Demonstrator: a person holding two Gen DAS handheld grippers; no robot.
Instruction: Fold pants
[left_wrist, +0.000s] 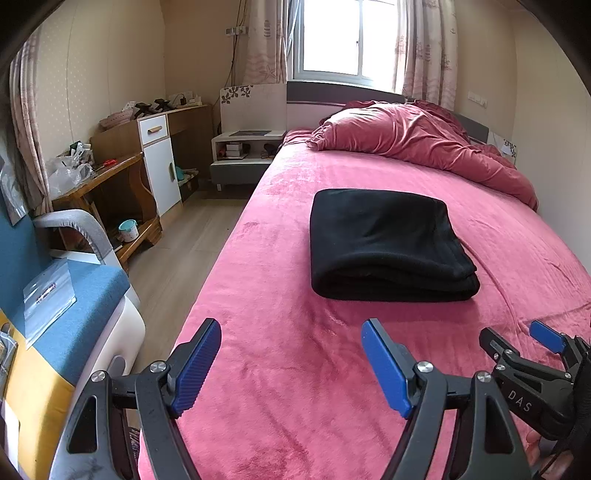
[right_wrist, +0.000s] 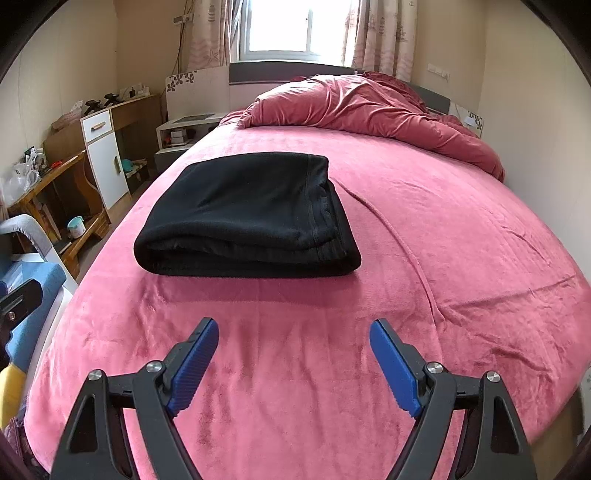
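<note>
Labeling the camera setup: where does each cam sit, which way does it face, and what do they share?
Left wrist: on the left hand-held gripper, angled down along its open fingers over the bed's left side toward the window; the right hand-held gripper shows at lower right.
Right wrist: on the right hand-held gripper, same heading, nearer the bed's middle; a black part at the left edge may be the left one.
Shared: folded black pants, red duvet, desk.

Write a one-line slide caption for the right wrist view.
Open right gripper hovers short of the folded black pants on the pink bed.
</note>
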